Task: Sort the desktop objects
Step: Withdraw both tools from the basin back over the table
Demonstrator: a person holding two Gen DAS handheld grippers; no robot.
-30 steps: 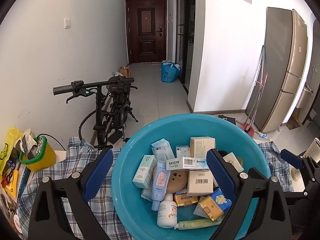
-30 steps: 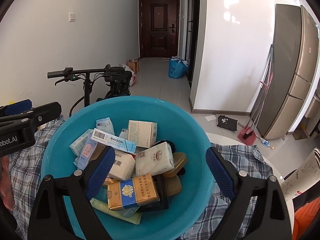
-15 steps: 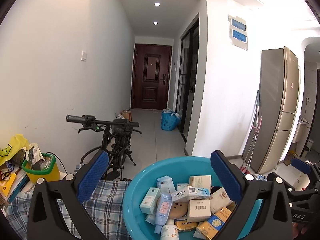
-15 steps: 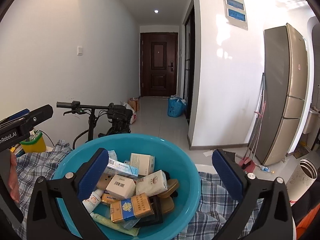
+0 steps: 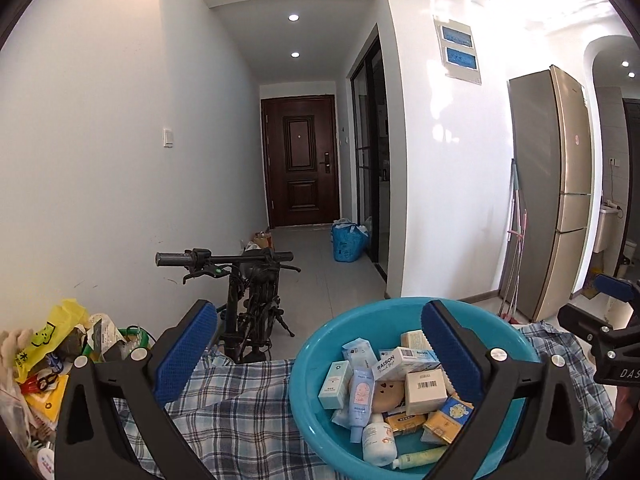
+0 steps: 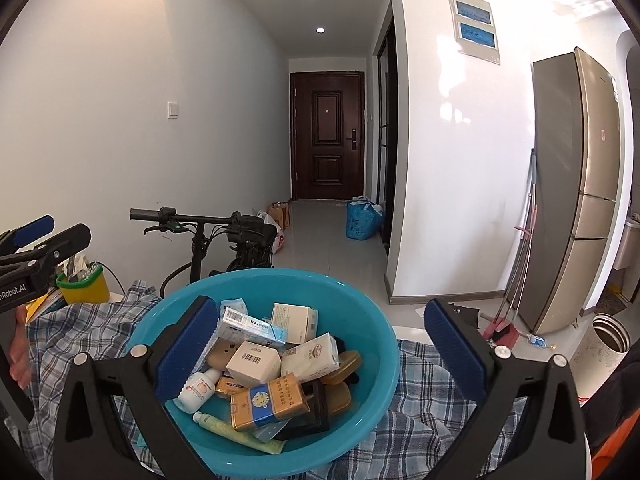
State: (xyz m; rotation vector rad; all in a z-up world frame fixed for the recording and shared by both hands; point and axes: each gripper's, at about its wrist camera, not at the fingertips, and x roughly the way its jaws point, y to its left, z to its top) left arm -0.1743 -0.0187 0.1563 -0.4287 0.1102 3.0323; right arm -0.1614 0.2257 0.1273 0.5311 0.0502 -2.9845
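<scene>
A blue plastic basin [image 5: 316,344] [image 6: 372,320] stands on a plaid cloth [image 5: 240,404] [image 6: 424,420]. It holds several small items: white boxes [image 5: 425,385] [image 6: 253,362], a RAISON box [image 6: 253,326], a lotion bottle [image 5: 378,444] [image 6: 197,388], a tube [image 5: 361,396], a yellow and blue pack [image 6: 270,400] and a tissue pack [image 6: 310,358]. My left gripper [image 5: 320,344] is open and empty, raised above the basin's left side. My right gripper [image 6: 320,340] is open and empty above the basin.
A yellow tub with a green rim [image 6: 83,286] and a heap of yellow bags and clutter [image 5: 44,356] lie at the table's left. A black bicycle [image 5: 248,292] stands behind the table. A fridge [image 6: 576,192] and a steel bin [image 6: 610,332] are at the right.
Both grippers have lifted and tilted up, so the basin sits lower in both views and more of the hallway shows. Both stay open and empty.
</scene>
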